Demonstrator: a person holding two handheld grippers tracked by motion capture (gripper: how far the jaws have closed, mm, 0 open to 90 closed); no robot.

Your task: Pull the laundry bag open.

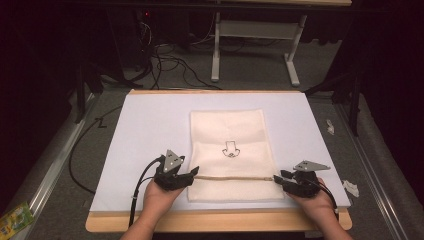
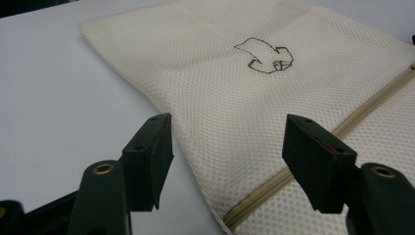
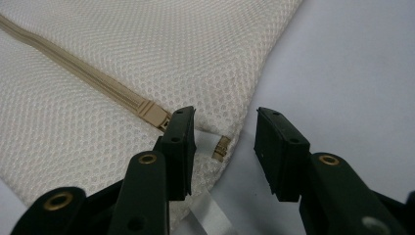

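A cream mesh bag (image 1: 230,135) lies flat on the white board (image 1: 145,135), with a small dark embroidered emblem (image 1: 230,150) at its middle. A tan zipper (image 1: 232,177) runs across its near end. My left gripper (image 1: 194,172) is at the zipper's left end. In the left gripper view its jaws stand open over the bag's edge (image 2: 195,161) and the zipper (image 2: 264,191), touching neither. My right gripper (image 1: 278,177) is at the zipper's right end. In the right gripper view (image 3: 225,142) the jaws are apart, the zipper's end tab (image 3: 220,148) lies between them, and the slider (image 3: 154,113) sits beside the left jaw.
The white board rests on a wooden tabletop (image 1: 215,221). Small white scraps (image 1: 351,187) lie at the board's right edge. A green packet (image 1: 15,220) lies on the floor at the lower left. Cables (image 1: 170,65) and a white table frame (image 1: 250,30) stand beyond the far edge.
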